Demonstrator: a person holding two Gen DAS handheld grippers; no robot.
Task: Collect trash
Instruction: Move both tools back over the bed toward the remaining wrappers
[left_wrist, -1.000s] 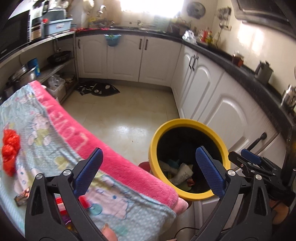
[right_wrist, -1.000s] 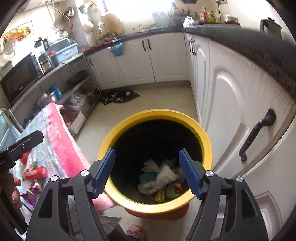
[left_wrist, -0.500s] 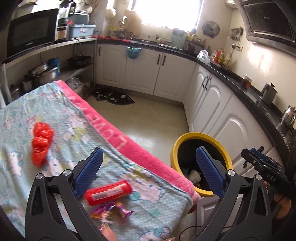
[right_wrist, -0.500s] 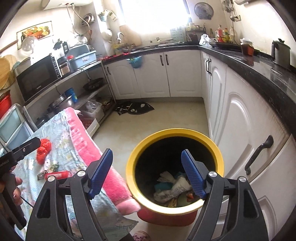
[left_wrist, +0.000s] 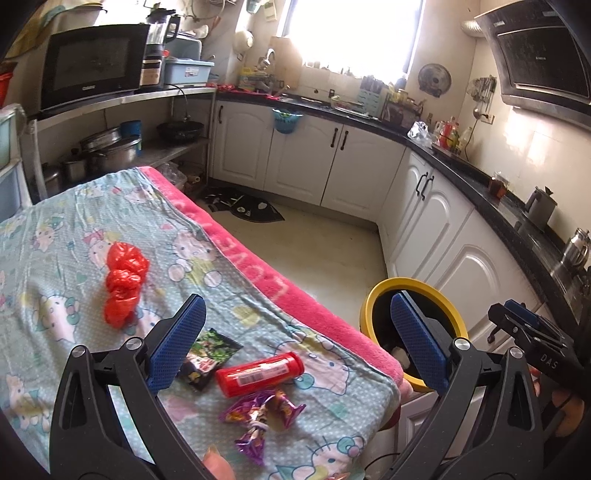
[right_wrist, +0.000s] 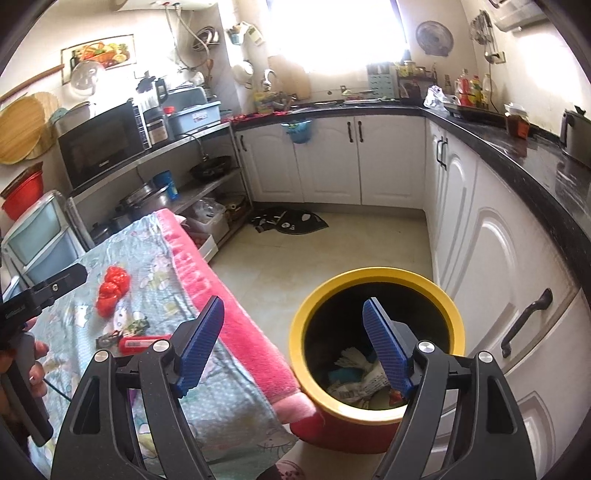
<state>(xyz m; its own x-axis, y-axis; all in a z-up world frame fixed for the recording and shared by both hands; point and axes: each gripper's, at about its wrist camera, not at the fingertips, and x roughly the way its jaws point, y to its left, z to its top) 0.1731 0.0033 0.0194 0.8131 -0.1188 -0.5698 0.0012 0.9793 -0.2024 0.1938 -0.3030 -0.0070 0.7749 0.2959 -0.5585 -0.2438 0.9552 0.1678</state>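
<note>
Trash on the desk, near its front corner: red tube (left_wrist: 259, 373) lay on its side on the cartoon-cat cloth (left_wrist: 55, 258); dark snack packet (left_wrist: 208, 354) just beside it on the left, touching or nearly; purple wrappers (left_wrist: 264, 413) crumpled just in front of the tube. Red plastic bag (left_wrist: 123, 282), bunched up, sat further back on the cloth, apart from the rest. Same items seen small in right wrist view: tube (right_wrist: 142, 343), bag (right_wrist: 110, 288).

Bin (right_wrist: 376, 280), yellow rim w/ red base, stood on the floor right beside the desk's pink-edged corner, against white cabinets (right_wrist: 495, 258). Inside: crumpled paper (right_wrist: 364, 374) + other scraps, partly hidden by a gripper finger.

Left gripper (left_wrist: 295, 339) hung over the desk corner, jaws wide apart, nothing btw them; left finger above the snack packet, right finger in front of the bin rim. Right gripper (right_wrist: 295, 343) hung btw desk edge and bin, jaws wide apart, empty; right finger over the bin mouth.

Bkgd: microwave (left_wrist: 90, 64) on a shelf, pots (left_wrist: 110, 151) below it, dark mat (left_wrist: 243, 206) on the floor, bright window (left_wrist: 354, 33) over the sink.
</note>
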